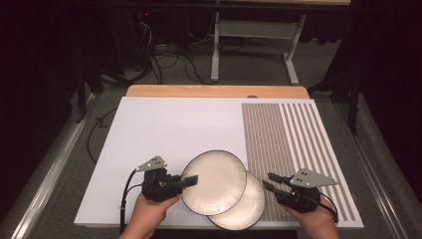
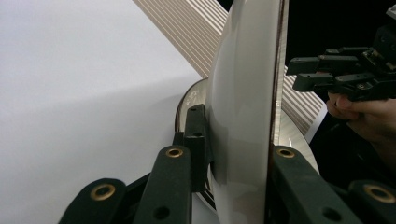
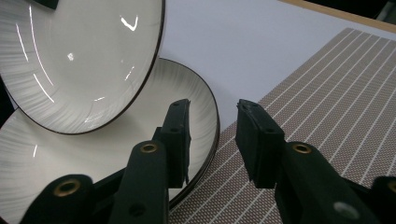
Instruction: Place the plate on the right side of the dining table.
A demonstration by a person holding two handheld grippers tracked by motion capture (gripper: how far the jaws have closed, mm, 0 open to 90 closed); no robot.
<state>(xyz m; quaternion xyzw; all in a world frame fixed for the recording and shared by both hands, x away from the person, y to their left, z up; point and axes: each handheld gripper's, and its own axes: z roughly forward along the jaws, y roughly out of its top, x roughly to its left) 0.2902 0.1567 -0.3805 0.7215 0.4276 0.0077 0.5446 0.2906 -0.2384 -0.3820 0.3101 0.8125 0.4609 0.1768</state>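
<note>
Upper plate: lifted and tilted above lower plate, near edge of worktop.
Left gripper: fingers clamped on the upper plate's left rim, one each face.
Right gripper: fingers part open, holding nothing, just beside the lower plate's rim over the striped mat.
Handling: likely glazed ceramic; stiff, slick, fairly heavy, chips easily.
Hold point: rim edge, deep bite; one-sided grip may pivot.

You have two white plates with dark rims, the upper plate and the lower plate, two hand-held grippers, your left gripper and right gripper, one white sheet, one striped placemat, one wooden table
</note>
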